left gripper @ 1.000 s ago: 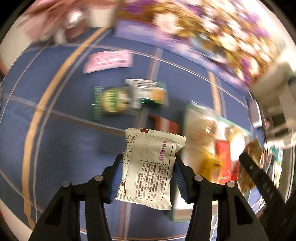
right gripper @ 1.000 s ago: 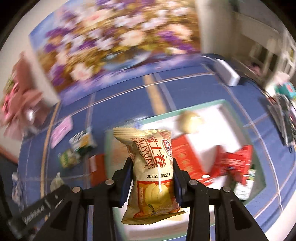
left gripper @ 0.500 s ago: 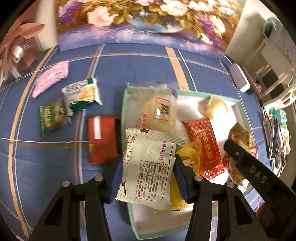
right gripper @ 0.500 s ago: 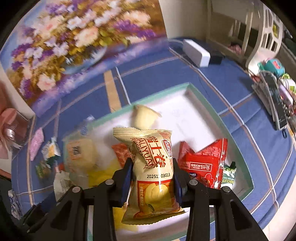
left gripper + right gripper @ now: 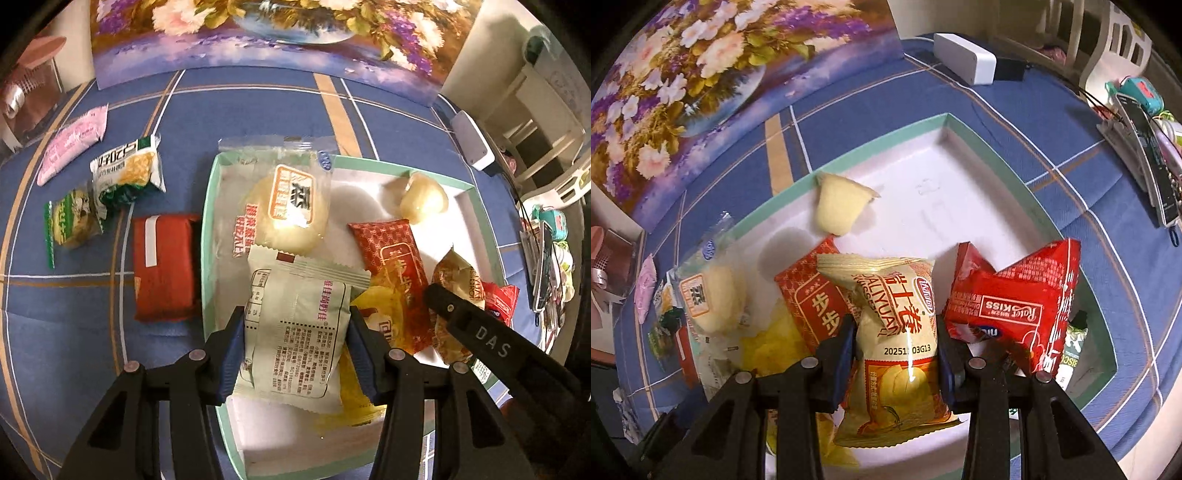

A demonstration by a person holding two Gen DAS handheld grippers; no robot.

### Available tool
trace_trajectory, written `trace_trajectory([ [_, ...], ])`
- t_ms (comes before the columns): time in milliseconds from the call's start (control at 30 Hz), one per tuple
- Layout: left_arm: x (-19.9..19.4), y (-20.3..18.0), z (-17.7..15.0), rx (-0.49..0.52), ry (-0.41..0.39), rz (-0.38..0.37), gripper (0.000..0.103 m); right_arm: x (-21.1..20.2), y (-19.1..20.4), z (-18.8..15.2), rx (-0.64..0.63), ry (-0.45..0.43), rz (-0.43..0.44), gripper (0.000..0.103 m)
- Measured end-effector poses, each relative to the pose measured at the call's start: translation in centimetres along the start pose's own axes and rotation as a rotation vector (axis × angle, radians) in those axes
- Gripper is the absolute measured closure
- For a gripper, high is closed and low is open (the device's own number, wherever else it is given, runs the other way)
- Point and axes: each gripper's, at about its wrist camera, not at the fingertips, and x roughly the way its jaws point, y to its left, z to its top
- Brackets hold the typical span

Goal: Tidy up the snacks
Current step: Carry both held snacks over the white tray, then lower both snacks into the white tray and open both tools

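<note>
My left gripper (image 5: 295, 350) is shut on a pale green snack packet (image 5: 299, 325), held above the near left part of a white tray with a green rim (image 5: 207, 221). My right gripper (image 5: 895, 343) is shut on a cream and orange snack bag (image 5: 897, 332), held over the tray (image 5: 993, 147). The right gripper's arm shows in the left wrist view (image 5: 480, 332). In the tray lie a round cake in clear wrap (image 5: 284, 206), a red patterned packet (image 5: 395, 254), a pale jelly cup (image 5: 838, 206), a red biscuit pack (image 5: 1012, 306) and a yellow packet (image 5: 354, 398).
On the blue cloth left of the tray lie a red packet (image 5: 162, 266), a green and white packet (image 5: 125, 173), a small green packet (image 5: 70, 221) and a pink packet (image 5: 74, 144). A flower painting (image 5: 280, 33) stands behind. A white box (image 5: 964, 59) and a phone (image 5: 1145, 147) lie at the right.
Both grippers have moved over the tray with their packets, down and closer to it. The left wrist view swung right from the loose snacks on the cloth to the tray.
</note>
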Motion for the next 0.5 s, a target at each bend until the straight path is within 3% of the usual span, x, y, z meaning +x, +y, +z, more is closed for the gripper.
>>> trace_trajectory([
  [167,0.0,0.4,0.1,-0.019,0.012,-0.013,0.046,0.0,-0.2,0.2,0.007,0.005,0.007,0.06],
  [233,-0.3,0.3,0.2,-0.016,0.005,-0.016,0.035,-0.2,-0.3,0.3,0.009,0.001,0.014,0.056],
  [333,-1.2,0.4,0.4,-0.019,-0.006,-0.032,0.034,-0.9,-0.3,0.6,0.009,-0.023,0.025,0.043],
  [500,-3.3,0.0,0.7,-0.008,-0.055,-0.046,0.031,-2.6,-0.4,1.0,0.019,-0.071,0.036,0.041],
])
